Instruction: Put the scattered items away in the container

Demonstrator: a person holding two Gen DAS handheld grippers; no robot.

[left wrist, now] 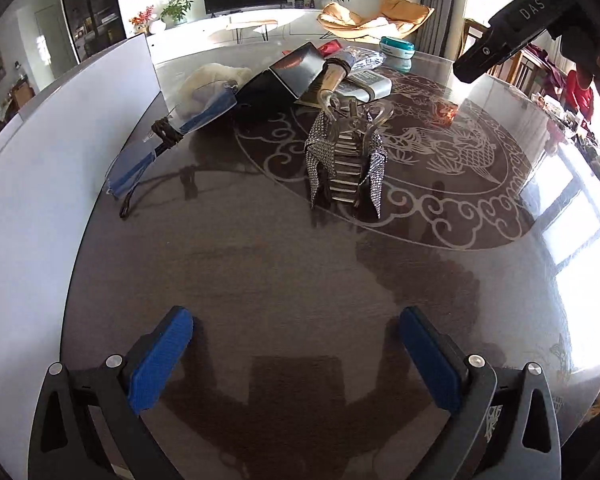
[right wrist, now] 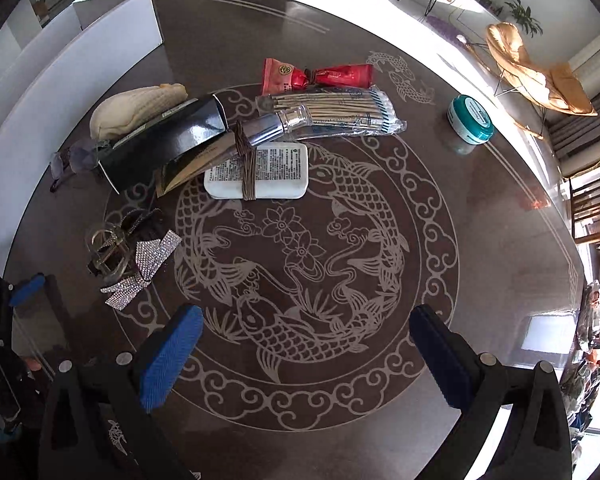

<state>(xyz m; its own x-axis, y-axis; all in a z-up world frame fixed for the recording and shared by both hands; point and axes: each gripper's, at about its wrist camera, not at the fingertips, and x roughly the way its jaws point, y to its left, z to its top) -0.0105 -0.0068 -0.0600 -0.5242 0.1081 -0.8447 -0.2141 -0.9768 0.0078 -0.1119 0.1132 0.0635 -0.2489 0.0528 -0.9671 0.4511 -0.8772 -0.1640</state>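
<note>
The landmark is the koi medallion (right wrist: 300, 248) inlaid in the dark round desk (right wrist: 500, 208). The left tongs (left wrist: 296, 344) hover above bare desk surface just outside the medallion rim, blue pads (left wrist: 160, 360) spread wide, nothing between them. The right tongs (right wrist: 308, 344) hang over the lower part of the medallion, likewise spread wide and empty. The rhinestone hair clip (right wrist: 128, 256) lies at the left edge of the medallion in the right wrist view; in the left wrist view it is directly ahead of the left tongs. Across the far rim of the medallion lies a cluster: a white soap bar (right wrist: 260, 172) bound with a brown hair tie, a black box (right wrist: 160, 144) overlapping it, a silver-capped tube (right wrist: 276, 126), a clear packet of swabs (right wrist: 332, 110), and a red tube (right wrist: 320, 76) beyond them. A cream pouch (right wrist: 136, 108) sits behind the black box, beyond the left side of the medallion. A teal-and-white jar (right wrist: 470, 120) stands apart, outside the medallion's far right rim. The white container (right wrist: 80, 64) runs along the desk edge left of the medallion; its interior is not visible.
</note>
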